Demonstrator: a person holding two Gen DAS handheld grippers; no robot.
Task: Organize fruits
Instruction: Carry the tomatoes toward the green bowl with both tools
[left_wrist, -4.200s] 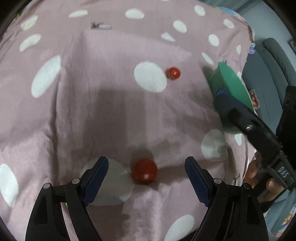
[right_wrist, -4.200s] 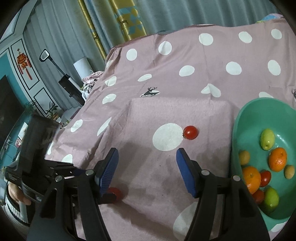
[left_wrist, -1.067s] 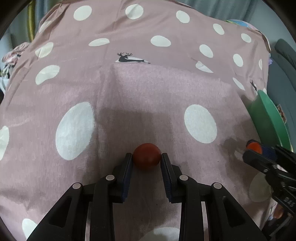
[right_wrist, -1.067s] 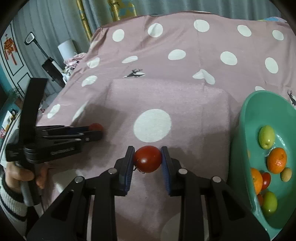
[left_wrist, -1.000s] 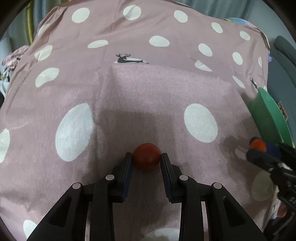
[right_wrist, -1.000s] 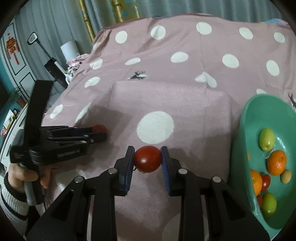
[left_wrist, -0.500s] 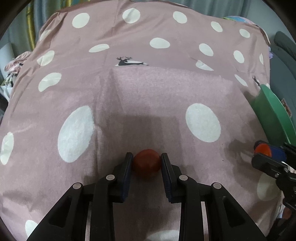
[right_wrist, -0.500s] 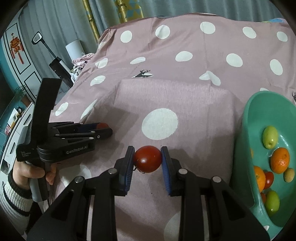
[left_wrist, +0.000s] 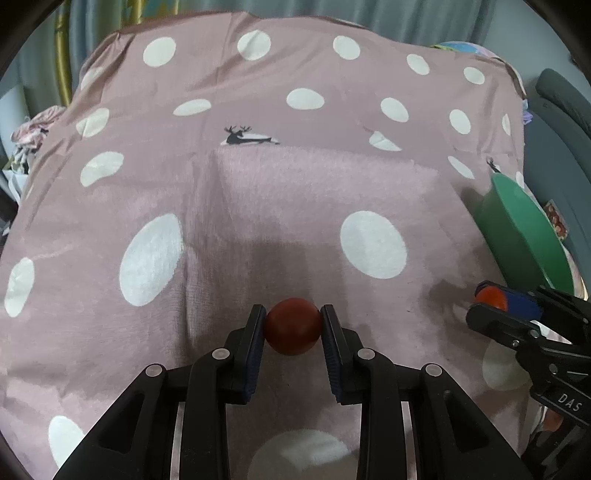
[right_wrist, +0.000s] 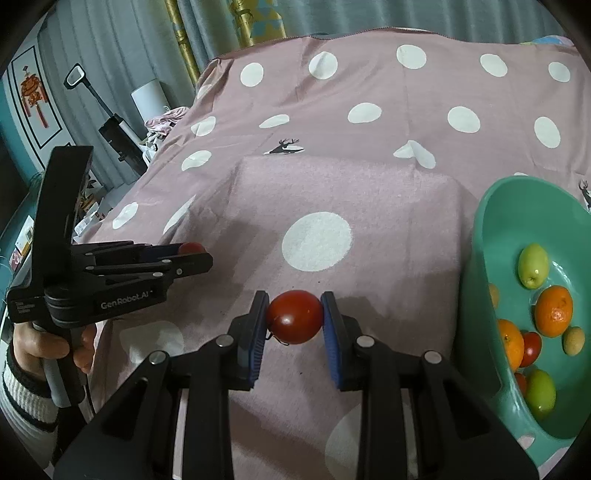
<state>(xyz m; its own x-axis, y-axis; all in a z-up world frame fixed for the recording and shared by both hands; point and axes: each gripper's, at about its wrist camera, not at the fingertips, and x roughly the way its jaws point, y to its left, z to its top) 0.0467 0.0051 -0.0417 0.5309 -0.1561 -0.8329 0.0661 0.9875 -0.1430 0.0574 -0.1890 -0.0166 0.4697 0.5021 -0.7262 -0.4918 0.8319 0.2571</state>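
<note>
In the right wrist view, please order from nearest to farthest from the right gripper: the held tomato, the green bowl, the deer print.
1. Held tomato, between the right gripper's pads.
2. Green bowl, to the right.
3. Deer print, far ahead on the cloth.

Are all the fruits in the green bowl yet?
Not yet. Oranges and green fruits already sit in the green bowl. Each tool, left and right, grips one tomato. Both still need dropping in.

Green bowl (right_wrist: 480, 266) cut off right.
</note>
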